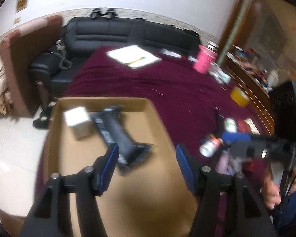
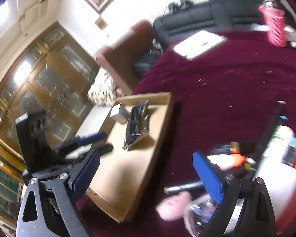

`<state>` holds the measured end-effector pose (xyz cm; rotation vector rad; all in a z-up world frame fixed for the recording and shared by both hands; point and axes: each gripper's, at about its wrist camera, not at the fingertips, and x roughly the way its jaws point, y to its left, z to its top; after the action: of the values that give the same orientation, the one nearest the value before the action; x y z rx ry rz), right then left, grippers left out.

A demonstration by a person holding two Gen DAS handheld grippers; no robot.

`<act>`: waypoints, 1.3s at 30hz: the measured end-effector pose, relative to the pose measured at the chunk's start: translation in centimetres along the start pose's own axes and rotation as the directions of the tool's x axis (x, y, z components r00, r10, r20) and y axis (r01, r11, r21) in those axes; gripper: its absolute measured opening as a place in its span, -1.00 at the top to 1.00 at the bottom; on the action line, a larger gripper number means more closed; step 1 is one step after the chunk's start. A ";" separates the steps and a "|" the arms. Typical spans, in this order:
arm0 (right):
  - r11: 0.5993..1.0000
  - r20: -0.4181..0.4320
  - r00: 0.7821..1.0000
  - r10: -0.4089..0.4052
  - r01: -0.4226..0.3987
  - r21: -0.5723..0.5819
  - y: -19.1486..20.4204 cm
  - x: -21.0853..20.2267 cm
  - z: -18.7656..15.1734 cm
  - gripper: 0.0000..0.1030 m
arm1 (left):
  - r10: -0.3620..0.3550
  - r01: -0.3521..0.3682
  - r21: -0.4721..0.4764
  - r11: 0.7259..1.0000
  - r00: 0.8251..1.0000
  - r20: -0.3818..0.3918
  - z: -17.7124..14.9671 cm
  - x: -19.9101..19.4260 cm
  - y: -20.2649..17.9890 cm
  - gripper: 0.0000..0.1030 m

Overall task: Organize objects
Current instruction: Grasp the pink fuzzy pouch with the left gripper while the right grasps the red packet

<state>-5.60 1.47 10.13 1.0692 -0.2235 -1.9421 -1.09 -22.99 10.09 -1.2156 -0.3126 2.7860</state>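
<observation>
A shallow cardboard box (image 1: 159,118) lies on the maroon cloth. In it are a black foil pouch (image 1: 116,134) and a small white and grey box (image 1: 78,122). My left gripper (image 1: 147,154) is open and empty above the box, next to the pouch. In the right wrist view the cardboard box (image 2: 155,130) holds the pouch (image 2: 137,126) and small box (image 2: 118,113). My right gripper (image 2: 146,164) is open and empty over the box's right edge; loose items lie to its right: a white bottle with orange cap (image 2: 227,161), a black marker (image 2: 184,187), a clear bag (image 2: 199,215).
The maroon cloth (image 1: 167,86) also holds a white laptop (image 1: 133,56), a pink bottle (image 1: 204,59), a yellow tape roll (image 1: 239,95) and a small white bottle (image 1: 209,147). A black sofa (image 1: 108,33) and a brown armchair (image 1: 23,63) stand behind. The right gripper shows at the left wrist view's right edge (image 1: 262,144).
</observation>
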 end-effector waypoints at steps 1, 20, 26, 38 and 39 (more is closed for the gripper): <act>1.000 0.017 1.000 -0.017 0.017 -0.005 -0.4 -0.9 -0.4 -0.91 | -0.014 0.014 0.026 1.000 1.000 -0.006 -0.3 0.1 -1.2 -0.15; 0.947 0.105 0.958 -0.268 0.242 0.213 -12.7 -9.7 -4.7 -0.75 | 0.052 0.010 0.286 0.958 0.976 -0.209 -7.7 7.9 -13.9 0.30; 0.922 0.057 0.944 -0.325 0.303 0.240 -14.3 -8.6 -4.9 -0.50 | 0.102 -0.060 0.213 0.975 0.976 -0.192 -8.0 9.8 -14.1 0.42; 0.848 -0.060 0.872 -0.487 0.488 0.209 -14.6 -5.0 -4.4 -0.51 | 0.106 -0.097 0.119 0.988 0.992 -0.071 -7.9 10.1 -13.9 0.44; 0.840 -0.061 0.861 -0.504 0.506 0.194 -14.3 -4.5 -4.3 -0.52 | 0.106 -0.097 0.118 0.988 0.992 -0.071 -7.8 10.2 -13.9 0.44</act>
<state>-10.04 14.48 2.69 1.3751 -0.1446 -2.4267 -2.30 -6.66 0.67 -1.3427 -0.0867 2.7877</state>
